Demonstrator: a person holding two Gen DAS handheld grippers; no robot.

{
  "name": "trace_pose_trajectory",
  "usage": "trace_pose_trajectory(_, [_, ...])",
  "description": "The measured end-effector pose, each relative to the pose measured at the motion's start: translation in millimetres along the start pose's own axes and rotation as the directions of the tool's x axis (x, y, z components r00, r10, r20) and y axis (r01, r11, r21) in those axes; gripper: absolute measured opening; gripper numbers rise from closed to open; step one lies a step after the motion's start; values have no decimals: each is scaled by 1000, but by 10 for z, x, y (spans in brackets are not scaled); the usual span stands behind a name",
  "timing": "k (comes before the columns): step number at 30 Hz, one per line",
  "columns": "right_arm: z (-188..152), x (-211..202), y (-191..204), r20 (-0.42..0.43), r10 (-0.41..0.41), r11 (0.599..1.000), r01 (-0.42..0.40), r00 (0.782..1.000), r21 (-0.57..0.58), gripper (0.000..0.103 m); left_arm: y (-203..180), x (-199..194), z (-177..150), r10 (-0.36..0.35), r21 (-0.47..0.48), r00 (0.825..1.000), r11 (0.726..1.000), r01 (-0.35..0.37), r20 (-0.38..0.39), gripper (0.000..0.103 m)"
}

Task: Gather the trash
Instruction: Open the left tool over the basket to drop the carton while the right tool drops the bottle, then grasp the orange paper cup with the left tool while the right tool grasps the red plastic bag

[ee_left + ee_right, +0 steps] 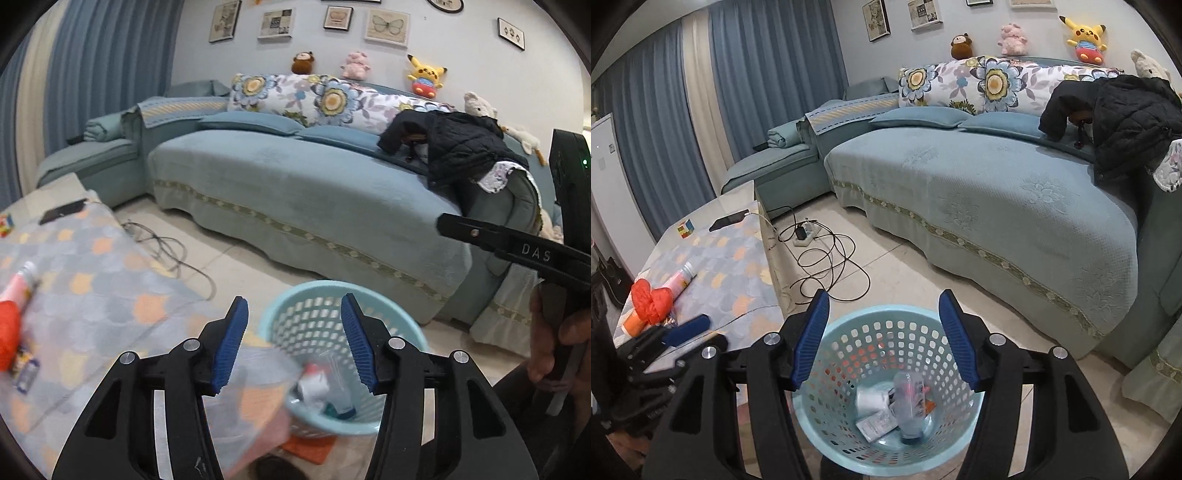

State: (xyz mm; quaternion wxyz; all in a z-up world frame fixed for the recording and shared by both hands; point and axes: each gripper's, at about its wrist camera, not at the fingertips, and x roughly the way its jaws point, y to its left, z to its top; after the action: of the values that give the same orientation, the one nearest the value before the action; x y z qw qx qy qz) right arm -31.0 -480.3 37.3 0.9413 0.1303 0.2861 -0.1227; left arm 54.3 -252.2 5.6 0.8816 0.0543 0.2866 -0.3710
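- A pale blue perforated basket (886, 387) was seen on the tiled floor, between a low table (738, 199) and a long blue sofa (997, 206).
- Some trash was already inside it: a clear plastic bottle (910, 402), a white crumpled piece (871, 400) and a flat packet (877, 424).
- More items were left on the table's patterned cloth (731, 273): an orange crumpled thing (652, 301) and a pink tube (679, 278). The task was judged partly done.
- The right gripper (882, 338) was held above the basket, jaws wide apart, nothing between them.
- The left gripper (295, 347) was likewise spread wide and empty; a blurred clear wrapper (258, 402) was seen below it, beside the basket rim.
- Open floor was left toward the sofa; the table edge stood just beside the basket, and loose black cables (827, 262) lay near.
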Motion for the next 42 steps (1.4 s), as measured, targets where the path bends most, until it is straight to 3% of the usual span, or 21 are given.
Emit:
trace_pose_trajectory(6, [34, 4, 108, 19, 30, 999, -30, 999, 22, 65, 560, -296, -206, 148, 19, 988, 989, -147, -51, 54])
trace_pose_trajectory(10, [38, 83, 368, 3, 54, 998, -54, 999, -20, 65, 1145, -568, -395, 286, 17, 951, 958, -286, -114, 54])
trace_pose_trajectory(14, [27, 162, 763, -6, 83, 992, -83, 997, -98, 65, 1701, -876, -453, 408, 2, 905, 912, -411, -121, 60])
trace_pose_trajectory(19, [37, 263, 1409, -25, 155, 962, -157, 988, -223, 74, 2485, -1227, -442, 517, -128, 846, 837, -532, -130, 65])
trace_pose_trajectory(22, [89, 309, 1967, -45, 250, 912, -251, 967, -323, 78, 2956, -1388, -552, 604, -169, 782, 764, -623, -153, 65])
trace_pose_trajectory(24, [112, 347, 2349, -62, 327, 867, -326, 943, -378, 83, 3217, -1432, -603, 624, -190, 759, 735, -651, -187, 65])
trace_pose_trajectory(27, [67, 522, 3144, -155, 418, 736, -434, 895, -520, 86, 3486, -1433, -699, 623, -208, 749, 720, -662, -224, 65])
trace_pose_trajectory(31, [-145, 818, 4014, -260, 430, 559, -481, 864, -675, 88, 3637, -1401, -777, 609, -156, 759, 747, -647, -231, 65])
trace_pose_trajectory(35, [-359, 1138, 4508, -350, 423, 511, -539, 836, -670, 88, 3743, -1261, -862, 563, -99, 780, 790, -605, -271, 69])
trace_pose_trajectory(37, [-465, 1235, 4697, -377, 408, 491, -548, 831, -677, 88, 3800, -1180, -914, 565, -65, 770, 792, -607, -296, 74])
trace_pose_trajectory(38, [-503, 1263, 4775, -381, 406, 475, -548, 831, -689, 88, 3836, -1134, -938, 556, -64, 768, 796, -602, -318, 74])
trace_pose_trajectory(40, [-580, 1308, 4951, -368, 405, 443, -532, 837, -722, 88, 3932, -1030, -1002, 494, -99, 781, 818, -566, -382, 74])
trace_pose_trajectory(42, [-662, 1429, 5109, -365, 389, 414, -515, 846, -751, 88, 3986, -986, -1009, 490, -117, 783, 815, -568, -382, 74])
